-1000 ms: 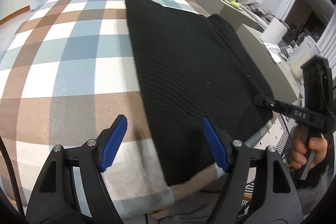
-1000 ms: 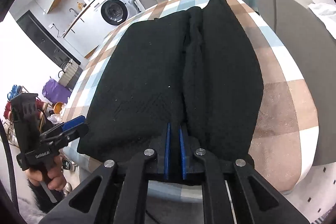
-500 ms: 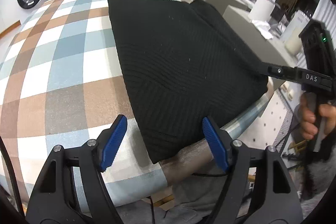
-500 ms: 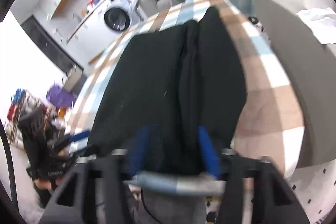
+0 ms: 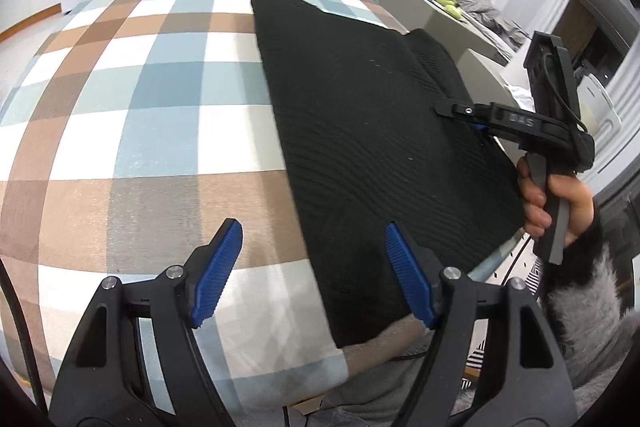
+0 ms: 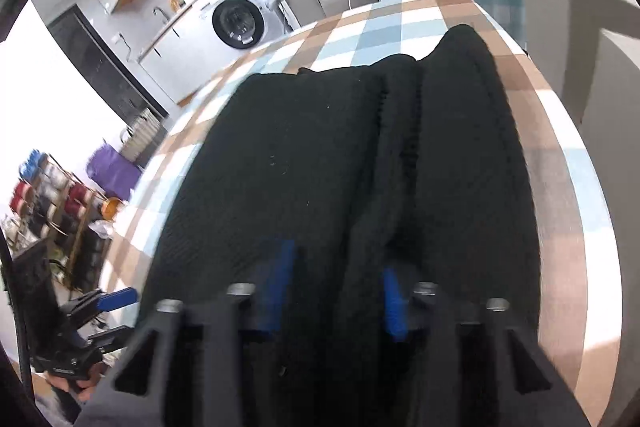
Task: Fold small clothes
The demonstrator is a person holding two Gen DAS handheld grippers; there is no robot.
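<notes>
A black knit garment [image 5: 372, 131] lies flat on the checked tablecloth [image 5: 152, 99], toward the table's right and near edge. Its right part is already turned in along a lengthwise ridge, so I judge one side fold done, with the left side and the crosswise folds still to make. The left gripper [image 5: 316, 271] hovers over the garment's near-left edge with jaws wide, holding nothing. The right gripper [image 6: 336, 291] sits low over the near hem at the ridge, jaws parted moderately astride the fold; blur hides whether its pads touch cloth.
</notes>
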